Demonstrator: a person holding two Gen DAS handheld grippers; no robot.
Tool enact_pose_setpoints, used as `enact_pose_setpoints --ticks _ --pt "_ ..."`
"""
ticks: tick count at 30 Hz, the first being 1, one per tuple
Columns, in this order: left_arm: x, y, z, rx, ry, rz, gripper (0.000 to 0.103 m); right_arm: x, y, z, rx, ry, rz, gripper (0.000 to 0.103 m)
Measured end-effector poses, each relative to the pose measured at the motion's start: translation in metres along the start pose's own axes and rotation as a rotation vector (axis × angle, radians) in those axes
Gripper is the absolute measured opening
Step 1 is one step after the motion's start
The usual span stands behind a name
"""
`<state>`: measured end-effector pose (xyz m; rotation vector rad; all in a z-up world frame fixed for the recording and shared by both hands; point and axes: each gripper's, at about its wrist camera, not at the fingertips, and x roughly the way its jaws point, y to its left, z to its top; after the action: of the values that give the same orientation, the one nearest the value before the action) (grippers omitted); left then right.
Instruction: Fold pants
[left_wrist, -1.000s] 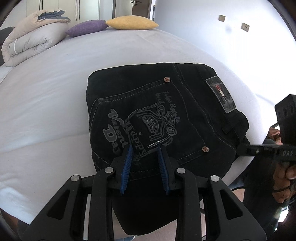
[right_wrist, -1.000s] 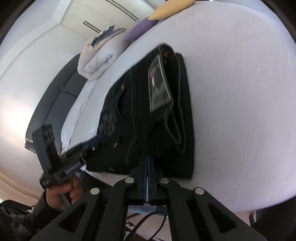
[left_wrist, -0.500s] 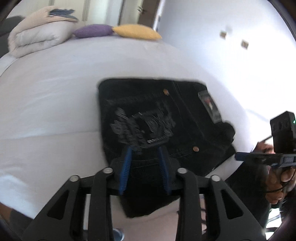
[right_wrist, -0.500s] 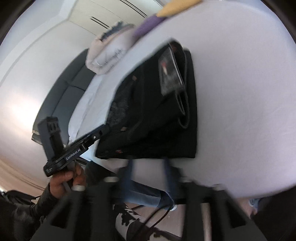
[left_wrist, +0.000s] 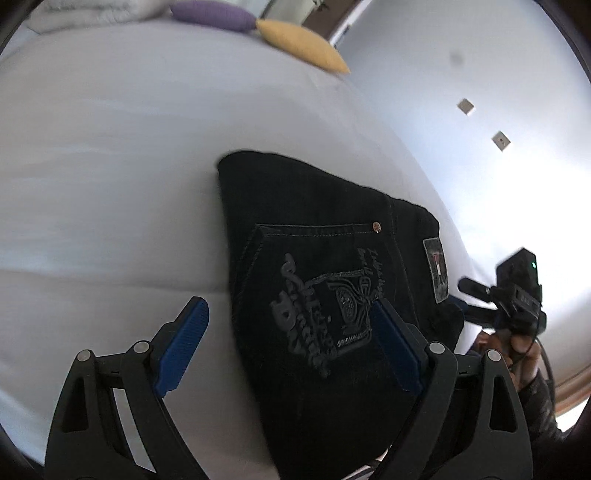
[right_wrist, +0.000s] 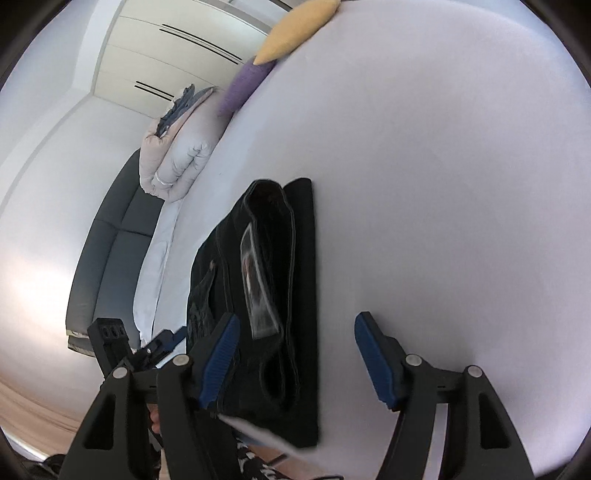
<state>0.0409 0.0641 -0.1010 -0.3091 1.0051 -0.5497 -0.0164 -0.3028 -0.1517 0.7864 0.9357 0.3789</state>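
The black pants (left_wrist: 325, 280) lie folded into a compact stack on the white bed (left_wrist: 110, 184), back pocket with grey embroidery on top. They also show in the right wrist view (right_wrist: 273, 295), waistband label up. My left gripper (left_wrist: 291, 343) is open and empty, hovering above the stack's near left edge. My right gripper (right_wrist: 299, 358) is open and empty, above the stack's near end. The right gripper also shows in the left wrist view (left_wrist: 517, 306), off the bed's right edge.
A yellow pillow (left_wrist: 303, 44) and a purple pillow (left_wrist: 214, 14) lie at the far end of the bed. A folded beige duvet (right_wrist: 177, 155) sits beside them. A dark sofa (right_wrist: 110, 251) stands beyond the bed's far side. White wall (left_wrist: 480, 92) lies to the right.
Both grippers have opened wide and let go of the pants. Both have pulled back and up from the stack; the right was shut on its edge a second ago.
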Motion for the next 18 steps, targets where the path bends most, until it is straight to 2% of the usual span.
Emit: enact_pose_setpoints --ticks 3,5,7,8,10,12,14,16,18 --pt "0.024 0.002 0.007 -0.004 0.073 0.016 0.088 0.022 0.005 0.017 -0.001 0.049 -0.008 0.068" --pt "0.032 0.001 0.010 0.007 0.079 0.022 0.084 0.035 0.011 0.025 -0.019 0.083 -0.014 0.068" --pt "0.037 0.000 0.013 0.012 0.088 0.027 0.065 0.046 0.017 0.032 -0.031 0.102 -0.032 0.066" --pt "0.039 0.001 0.015 0.005 0.090 0.019 0.063 0.052 0.020 0.033 -0.038 0.113 -0.044 0.062" --pt "0.040 0.004 0.018 -0.005 0.095 0.007 0.048 0.063 0.027 0.036 -0.053 0.125 -0.077 0.054" --pt "0.039 0.004 0.018 -0.002 0.097 0.008 0.043 0.069 0.033 0.036 -0.072 0.125 -0.101 0.046" --pt "0.035 -0.001 0.017 0.027 0.086 0.017 0.036 0.068 0.040 0.030 -0.112 0.114 -0.125 0.034" --pt "0.030 -0.005 0.018 0.039 0.075 0.025 0.024 0.064 0.052 0.026 -0.171 0.096 -0.156 0.025" --pt "0.022 -0.015 0.023 0.068 0.059 0.039 0.019 0.057 0.064 0.023 -0.212 0.075 -0.172 0.021"
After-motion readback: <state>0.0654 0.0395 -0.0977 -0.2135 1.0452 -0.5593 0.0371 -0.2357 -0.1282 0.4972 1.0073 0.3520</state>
